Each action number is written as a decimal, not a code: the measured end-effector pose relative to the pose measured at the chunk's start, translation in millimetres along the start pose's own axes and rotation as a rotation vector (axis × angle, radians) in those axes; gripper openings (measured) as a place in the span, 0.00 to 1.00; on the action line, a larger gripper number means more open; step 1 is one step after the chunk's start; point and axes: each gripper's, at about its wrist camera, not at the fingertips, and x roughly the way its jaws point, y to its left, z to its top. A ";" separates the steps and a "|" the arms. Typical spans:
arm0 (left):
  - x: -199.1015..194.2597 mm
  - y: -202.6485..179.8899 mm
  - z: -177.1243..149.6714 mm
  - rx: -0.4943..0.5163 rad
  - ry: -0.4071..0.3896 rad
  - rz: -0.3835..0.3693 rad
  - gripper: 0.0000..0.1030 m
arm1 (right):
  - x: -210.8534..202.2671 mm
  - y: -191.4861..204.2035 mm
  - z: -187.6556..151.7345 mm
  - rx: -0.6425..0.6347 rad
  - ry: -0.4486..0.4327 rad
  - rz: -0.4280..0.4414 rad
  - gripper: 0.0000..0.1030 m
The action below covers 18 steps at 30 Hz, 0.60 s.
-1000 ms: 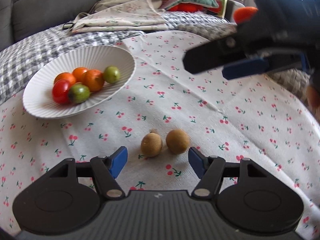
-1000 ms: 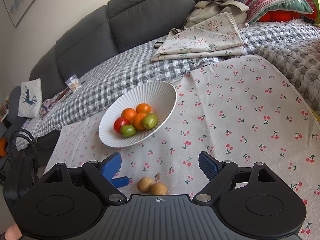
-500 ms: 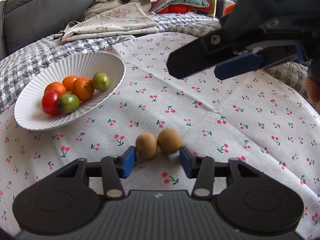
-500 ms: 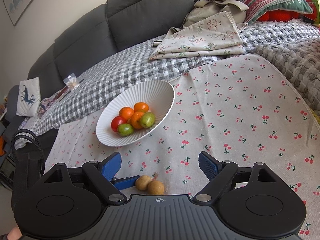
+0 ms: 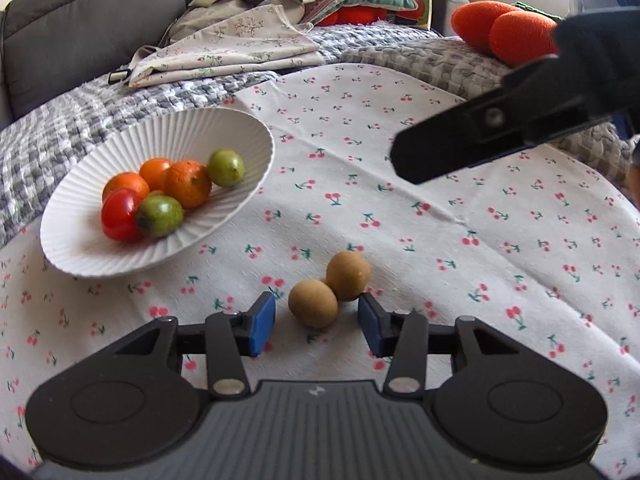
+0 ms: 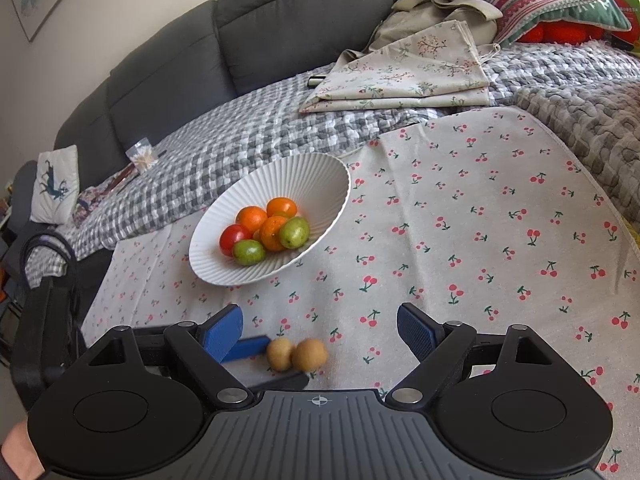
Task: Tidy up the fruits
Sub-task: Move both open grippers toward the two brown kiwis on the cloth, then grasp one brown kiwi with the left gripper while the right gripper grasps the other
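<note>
Brown and fuzzy, the two small round kiwi-like fruits (image 5: 328, 288) are sitting side by side, touching, on the cream cloth with the red cherry print (image 5: 500, 240). The left claw (image 5: 316, 324) is right down around them: its blue pads (image 5: 262, 322) have the pair between them, jaws opening a bit, and neither pad is clearly pressing on the fruit, so nothing's actually gripped. To the left, near them, sits the white ribbed ceramic bowl (image 5: 100, 256) with three orange fruits, a red tomato and two green ones piled inside. The right claw (image 6: 320, 330) hangs above the cloth, jaws spread wide and empty. From its camera you look down on the brown fruits and the left claw's blue tips beside them.
</note>
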 end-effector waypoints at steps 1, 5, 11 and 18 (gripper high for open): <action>1.5 0.7 0.6 0.003 -0.003 -0.001 0.44 | 0.5 -0.6 -0.1 0.003 0.002 -0.002 0.84; 5.9 1.7 3.2 0.002 -0.015 0.007 0.39 | 3.9 -1.2 -1.1 0.005 0.013 -0.009 0.84; 1.1 4.2 2.5 -0.028 0.010 -0.003 0.24 | 10.0 0.1 -3.1 0.001 0.029 -0.004 0.84; -16.2 10.4 -2.4 -0.074 0.022 0.009 0.24 | 33.9 5.3 -9.5 -0.018 0.065 -0.004 0.82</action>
